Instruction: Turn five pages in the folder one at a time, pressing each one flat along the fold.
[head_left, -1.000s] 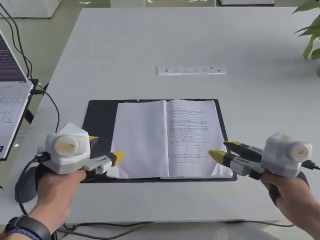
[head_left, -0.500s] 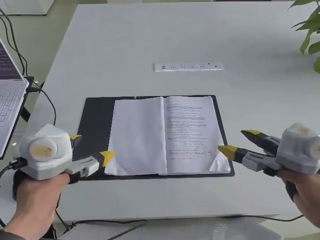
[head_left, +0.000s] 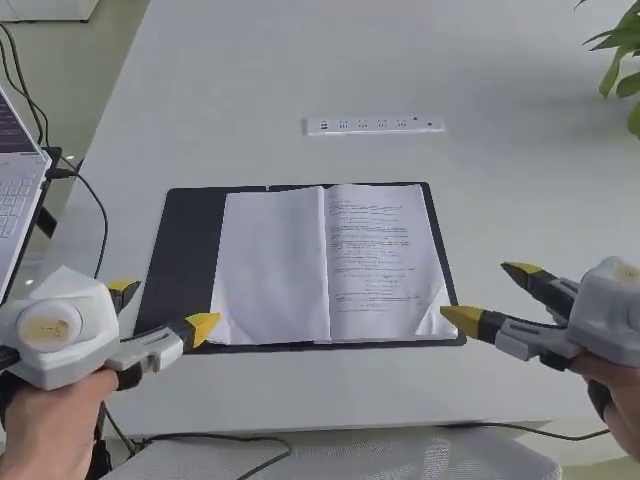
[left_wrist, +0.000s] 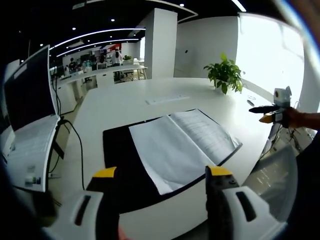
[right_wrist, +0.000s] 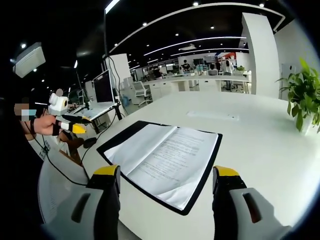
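Head view, left to right. A laptop (head_left: 10, 190) stood open at the table's (head_left: 300, 60) left edge, at nine o'clock from the folder (head_left: 180, 260), with a dark cable (head_left: 95, 215) running down beside it.

The left gripper (head_left: 164, 306) was held at seven o'clock from the folder. Its yellow-tipped jaws were spread wide and gripped nothing. One tip overlapped the folder's near left corner in this view; contact could not be determined.

The folder lay open and flat near the table's front edge, black cover down. A blank page (head_left: 270, 265) lay on the left of the fold. A printed page (head_left: 375, 260) lay on the right. Both appeared flat, though the printed page's near right corner curled up slightly. A bare strip of black cover showed at nine o'clock from the blank page.

A white power strip (head_left: 373, 125) lay at twelve o'clock from the folder, well apart from it.

The right gripper (head_left: 490, 294) was held at four o'clock from the folder, just beside its near right corner and off the paper. Its jaws were likewise spread and empty. The right gripper view confirmed the gap, with the open folder lying ahead between the two tips.

A green plant (head_left: 620, 60) stood at two o'clock, at the table's far right.
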